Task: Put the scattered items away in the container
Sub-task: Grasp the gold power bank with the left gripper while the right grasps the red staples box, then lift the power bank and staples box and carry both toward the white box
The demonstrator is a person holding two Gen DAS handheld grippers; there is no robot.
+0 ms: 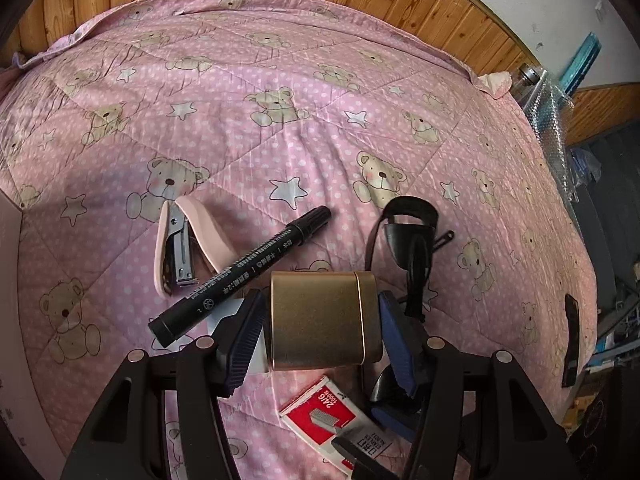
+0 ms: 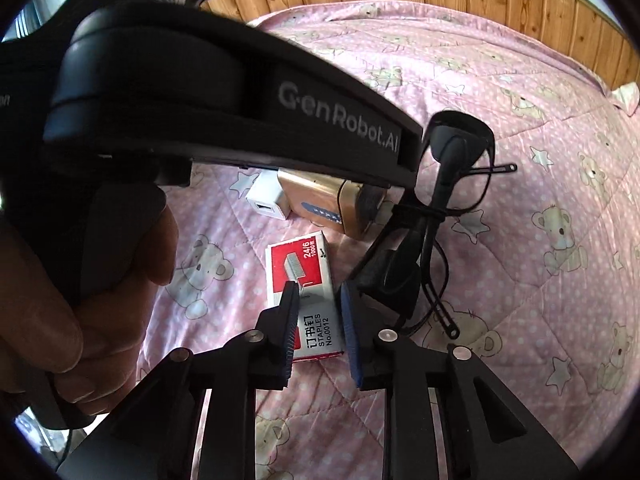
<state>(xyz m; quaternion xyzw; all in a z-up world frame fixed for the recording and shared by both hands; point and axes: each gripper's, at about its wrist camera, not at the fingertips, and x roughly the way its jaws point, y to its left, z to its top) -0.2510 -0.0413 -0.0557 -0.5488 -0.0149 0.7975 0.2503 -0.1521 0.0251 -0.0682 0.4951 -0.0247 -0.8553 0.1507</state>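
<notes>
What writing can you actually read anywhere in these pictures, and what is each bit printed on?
"GenRobot.AI": on the side of the left gripper, seen from the right wrist view.
"24/6", "1000", "STAPLES", "No.0012", plus the Chinese "订书钉": on the red and white staple box.
White print runs along the black marker: too small and skewed to read surely.
The gold tin shows no text.

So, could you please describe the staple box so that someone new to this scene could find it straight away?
Start from the pink teddy-bear quilt covering the bed. Near its front edge, the staple box lies flat between a gold tin and the right gripper, whose fingers straddle it, with a black headset beside it. It is the only red-and-white carton, printed with a picture of staples.
</notes>
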